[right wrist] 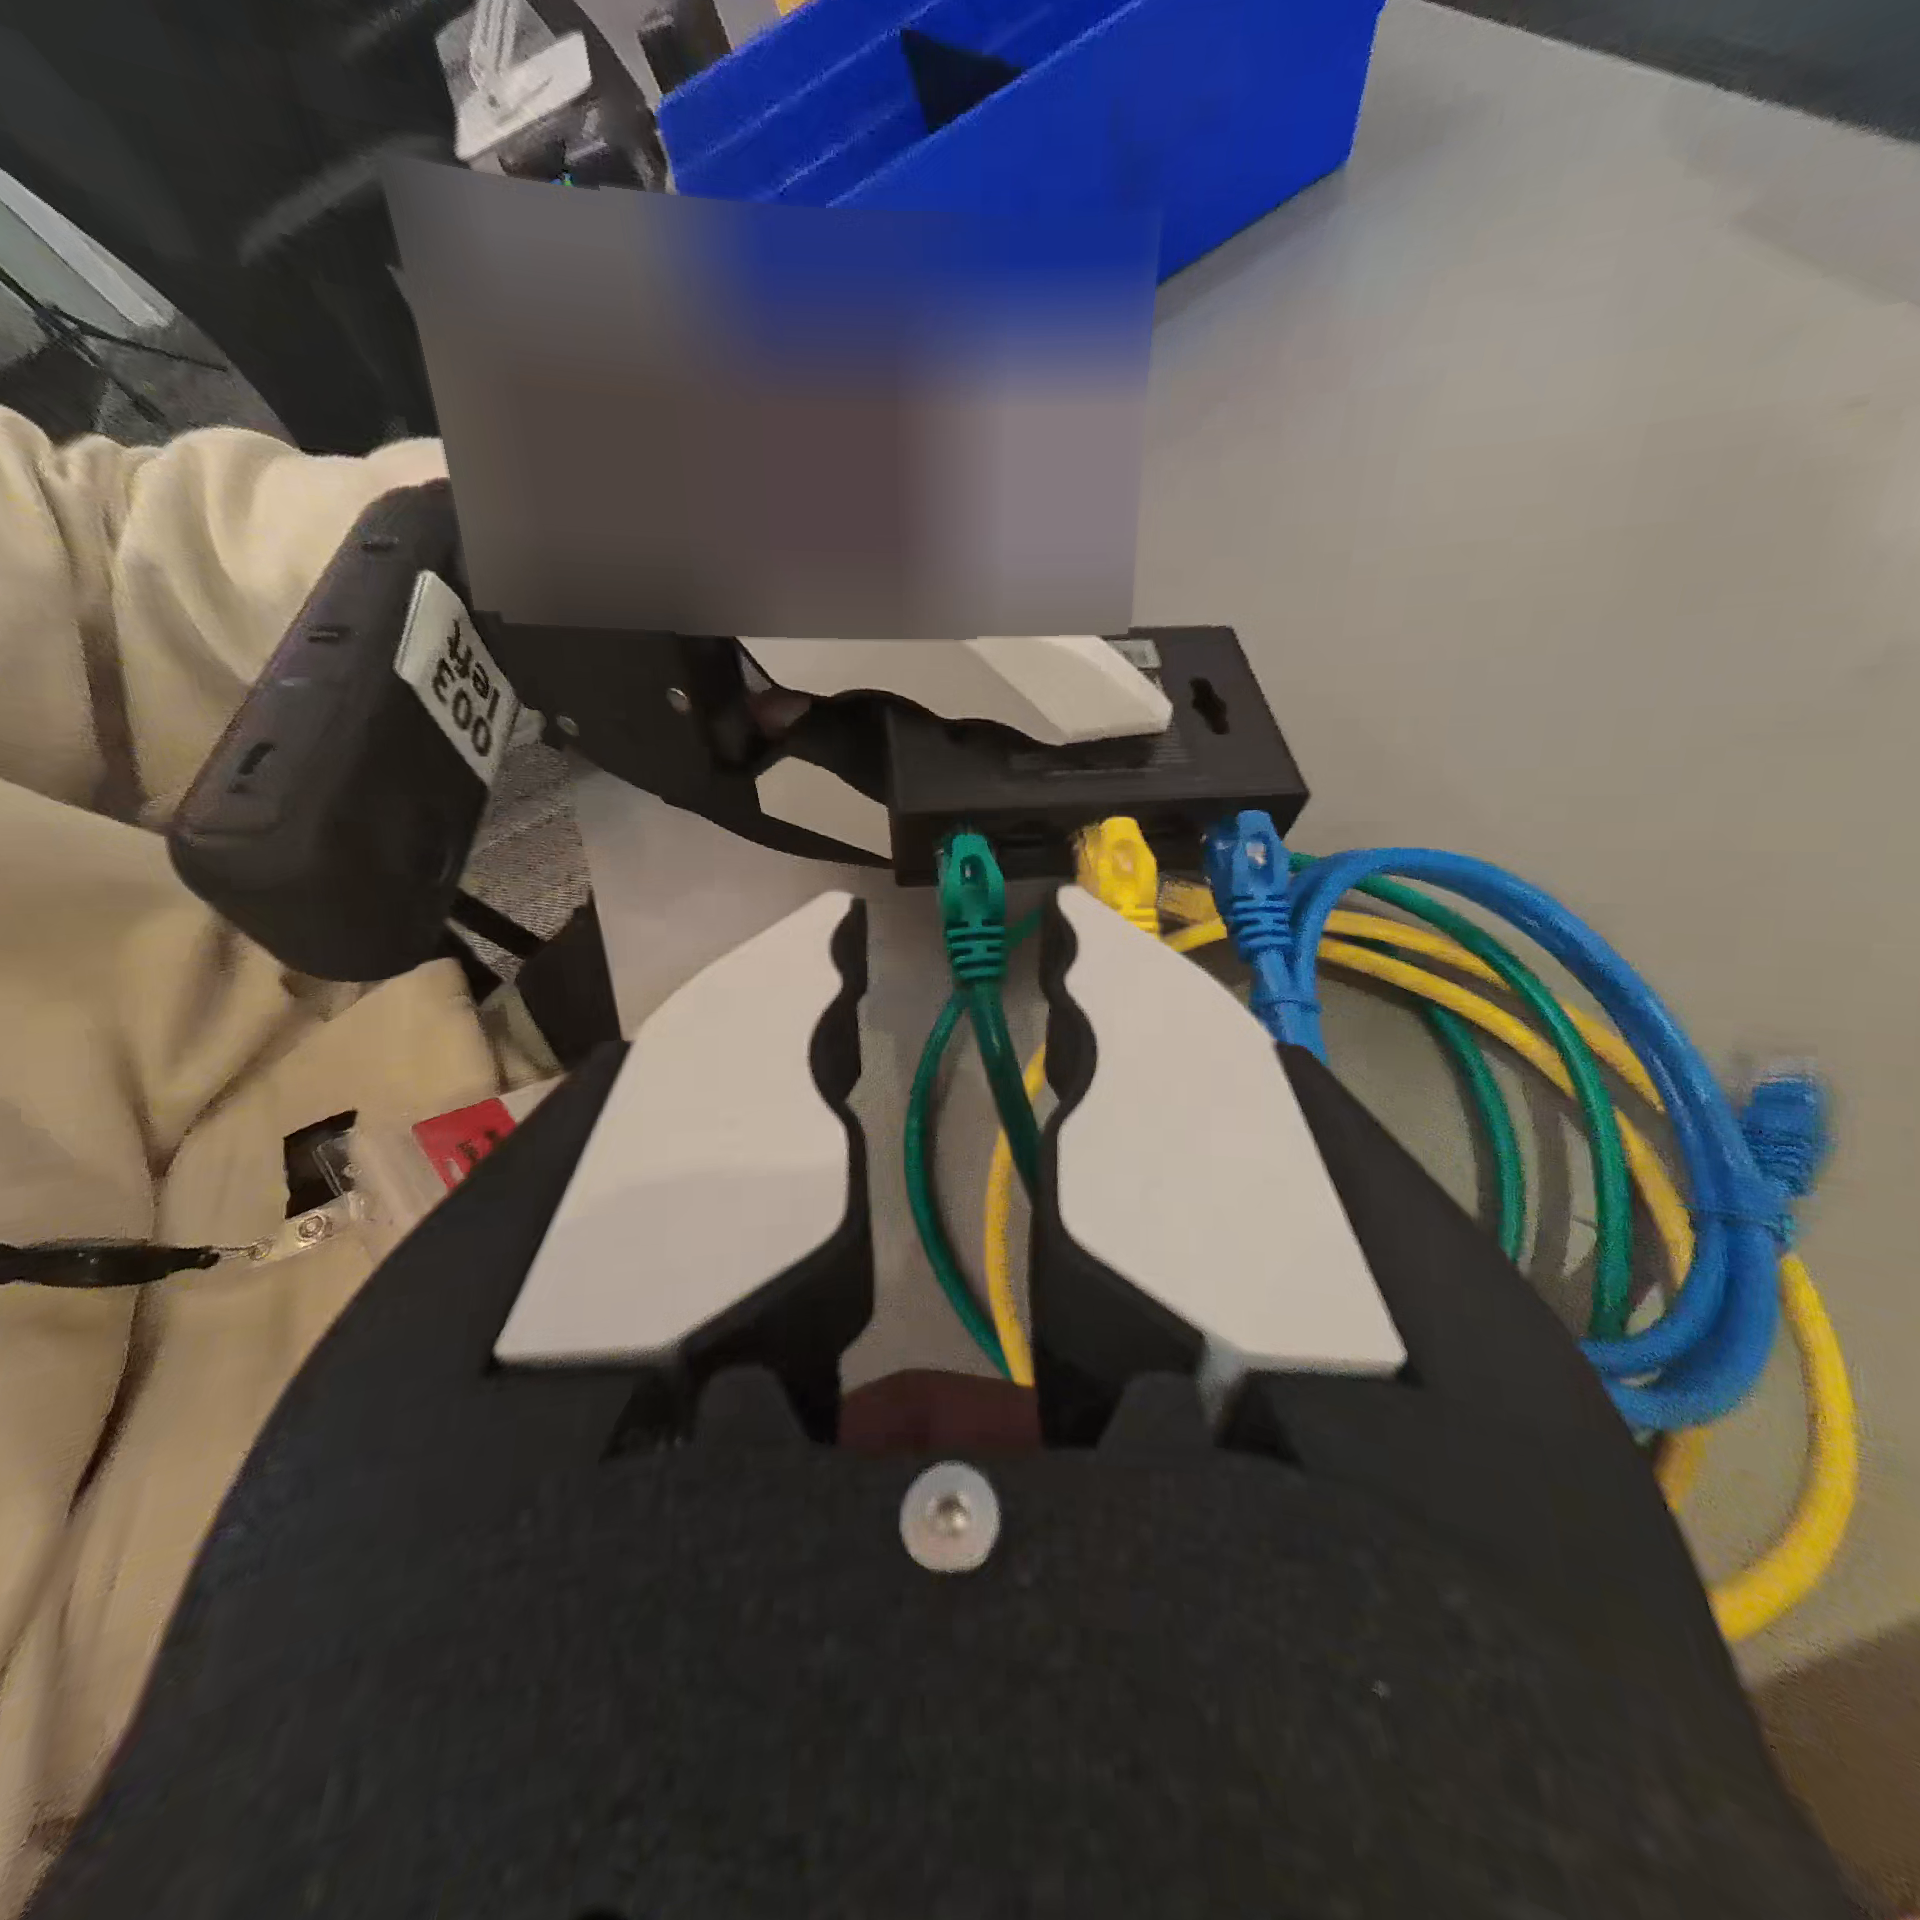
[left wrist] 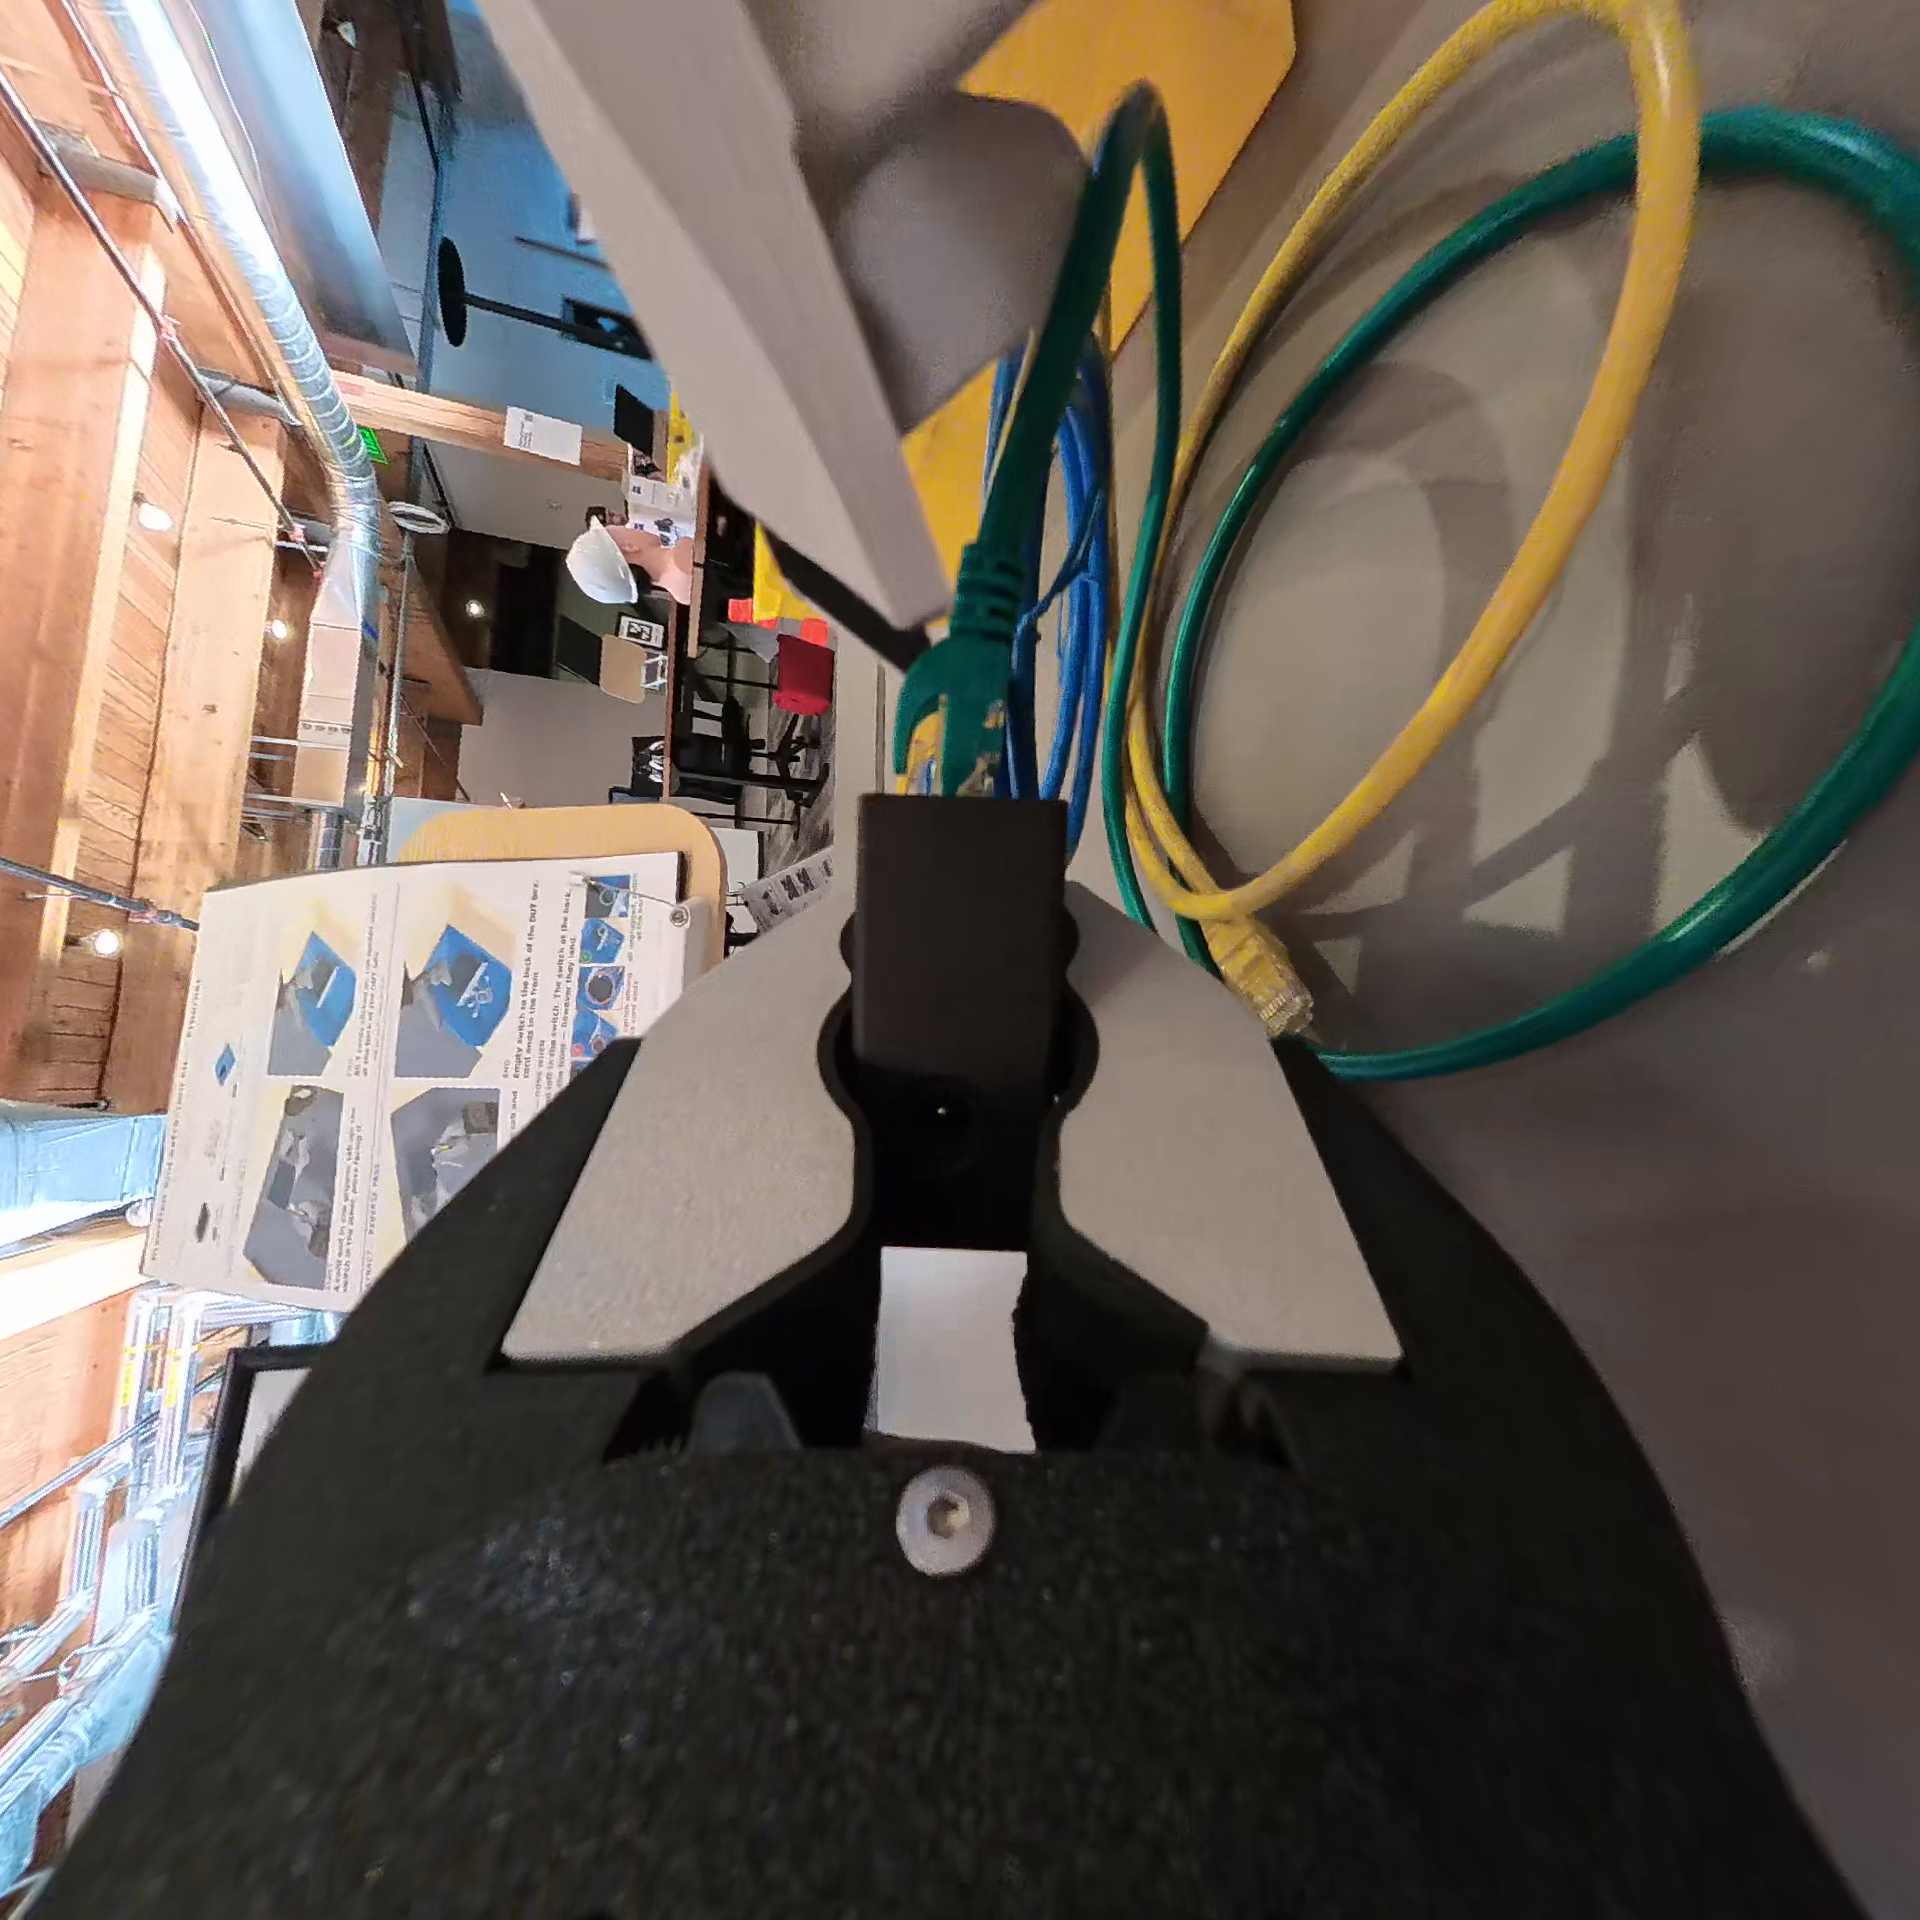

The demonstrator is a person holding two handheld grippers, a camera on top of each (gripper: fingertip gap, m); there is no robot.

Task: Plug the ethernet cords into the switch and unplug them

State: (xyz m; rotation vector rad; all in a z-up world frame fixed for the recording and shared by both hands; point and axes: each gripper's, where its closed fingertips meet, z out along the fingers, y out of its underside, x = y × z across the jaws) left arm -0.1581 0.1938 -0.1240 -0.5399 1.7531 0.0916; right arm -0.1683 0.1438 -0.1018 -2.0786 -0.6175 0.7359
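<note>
- Right gripper: nearest the camera, fingers spread, nothing between them but the green cord running through the gap untouched.
- Left gripper: fingers pinching the switch by its end, holding it on the grey table.
- Switch ports, left to right: green cord, yellow cord and blue cord, all plugged in.
- Blue bin: behind the switch.
- Cord loops: coiled on the table to the right.
</note>
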